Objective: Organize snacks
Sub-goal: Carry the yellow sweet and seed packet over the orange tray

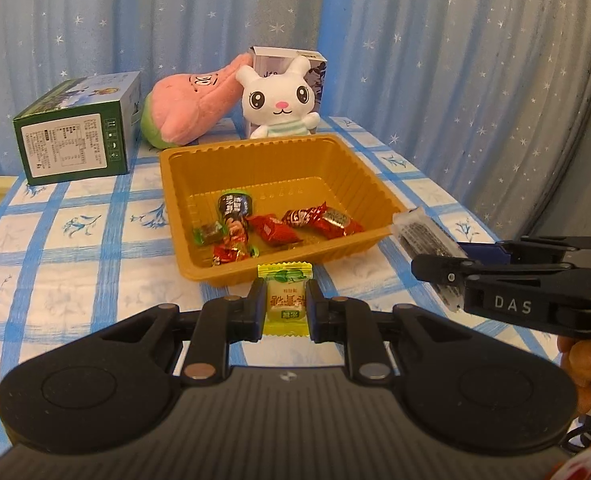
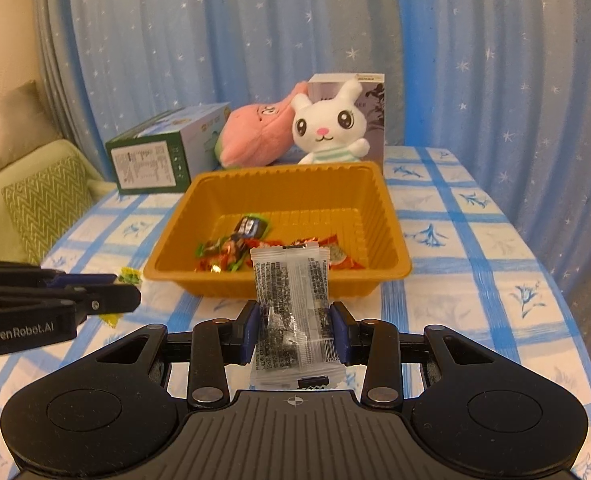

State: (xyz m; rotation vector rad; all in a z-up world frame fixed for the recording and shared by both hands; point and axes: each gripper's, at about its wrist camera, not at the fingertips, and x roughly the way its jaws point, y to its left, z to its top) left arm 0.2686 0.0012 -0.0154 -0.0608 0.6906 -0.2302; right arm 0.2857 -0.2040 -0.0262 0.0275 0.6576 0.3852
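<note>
An orange plastic tray (image 1: 255, 152) (image 2: 287, 184) sits mid-table and holds several wrapped snacks (image 1: 267, 228) (image 2: 239, 248). My left gripper (image 1: 285, 296) is shut on a yellow-green wrapped candy (image 1: 285, 304), just in front of the tray's near rim. My right gripper (image 2: 293, 320) is shut on a clear packet of dark snack (image 2: 289, 292), upright, just short of the tray's near edge. In the left wrist view the right gripper (image 1: 447, 264) shows at the right with the packet (image 1: 419, 232) beside the tray's right corner. In the right wrist view the left gripper (image 2: 119, 292) shows at the left.
A green box (image 1: 75, 136) (image 2: 163, 156), a pink plush (image 1: 191, 108) (image 2: 255, 136), a white rabbit plush (image 1: 279, 100) (image 2: 331, 128) and a grey carton (image 1: 319, 68) (image 2: 371, 116) stand behind the tray. Blue-checked tablecloth (image 1: 75, 260) (image 2: 475, 272). Blue curtain behind; sofa (image 2: 23, 184) at left.
</note>
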